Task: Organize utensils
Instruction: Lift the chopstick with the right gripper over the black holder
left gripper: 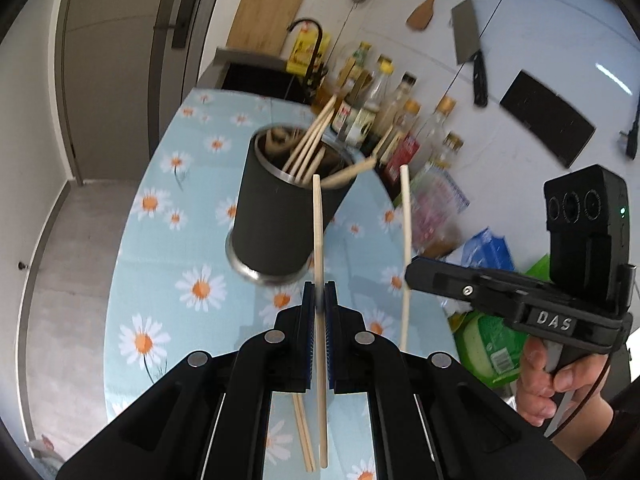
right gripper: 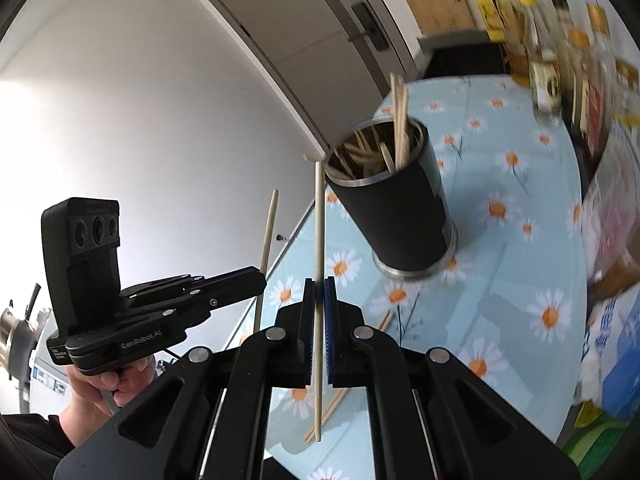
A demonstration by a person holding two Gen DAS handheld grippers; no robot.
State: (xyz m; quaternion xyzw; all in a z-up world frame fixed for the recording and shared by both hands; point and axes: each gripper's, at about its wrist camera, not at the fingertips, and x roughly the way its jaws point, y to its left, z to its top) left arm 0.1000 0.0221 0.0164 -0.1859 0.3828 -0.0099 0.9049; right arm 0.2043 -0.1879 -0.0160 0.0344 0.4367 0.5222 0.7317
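Item: two pale chopsticks, one per gripper, both held clear above the table [left gripper: 160, 240]. The left chopstick [left gripper: 318, 240] is clamped between the blue pads of the left gripper [left gripper: 320, 300], whose fingers are fully closed on it somewhat below mid-length, the stick standing roughly upright with a longer part above the pads. The right chopstick [right gripper: 318, 220] is pinched the same way by the right gripper [right gripper: 319, 300], fingers likewise closed, the stick near vertical. Handling is judged as follows: very light, stiff, thin, smooth-sided and liable to pivot or slide in the pads; a hold nearer the middle is judged steadier, and little squeeze is needed. The holder [left gripper: 280, 208], a dark cylinder with a metal rim and base, stands upright on the daisy-print cloth just beyond both sticks, already stocked with wooden utensils [left gripper: 308, 144]. More chopsticks [right gripper: 332, 404] are seen lying on the cloth beneath the grippers. Pose: both grippers are pitched downward toward the holder, side by side, each gripped by a hand [left gripper: 552, 384] at its handle. Bottles [left gripper: 384, 100] and packets line the far table edge; a cleaver [left gripper: 472, 48] hangs on the wall.
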